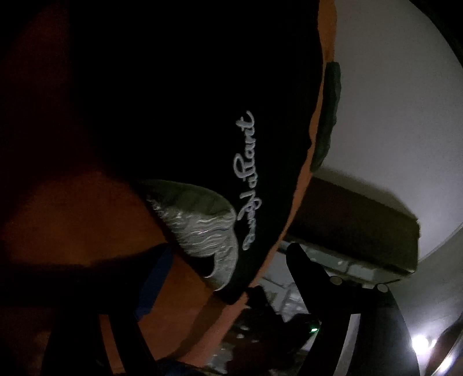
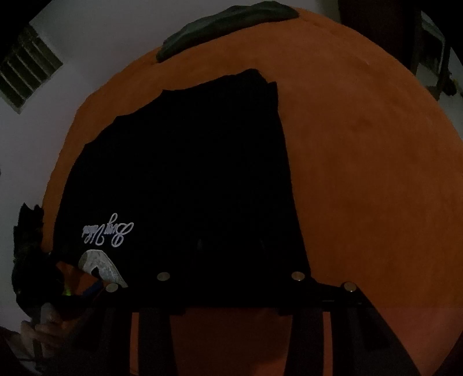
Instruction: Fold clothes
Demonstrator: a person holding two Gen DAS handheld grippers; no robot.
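Observation:
A black garment (image 2: 188,179) with white script lettering (image 2: 108,231) and a grey wave print (image 1: 202,231) lies spread on a round orange cushion (image 2: 361,173). In the dim left wrist view, my left gripper (image 1: 228,274) stands wide open at the garment's printed corner, and its blue-edged finger (image 1: 153,283) rests on the orange. In the right wrist view that gripper (image 2: 86,285) and the hand holding it show at the lower left. My right gripper (image 2: 231,245) points down at the garment's near edge. Its dark fingertips show only faintly, apart on the black cloth. Nothing visibly pinched.
A green leaf-shaped pad (image 2: 228,23) sits on the cushion's far rim. A brown box-like piece (image 1: 356,219) stands beyond the cushion on pale floor. A louvred vent (image 2: 26,72) is at the upper left. A bright lamp (image 1: 419,344) glares at the lower right.

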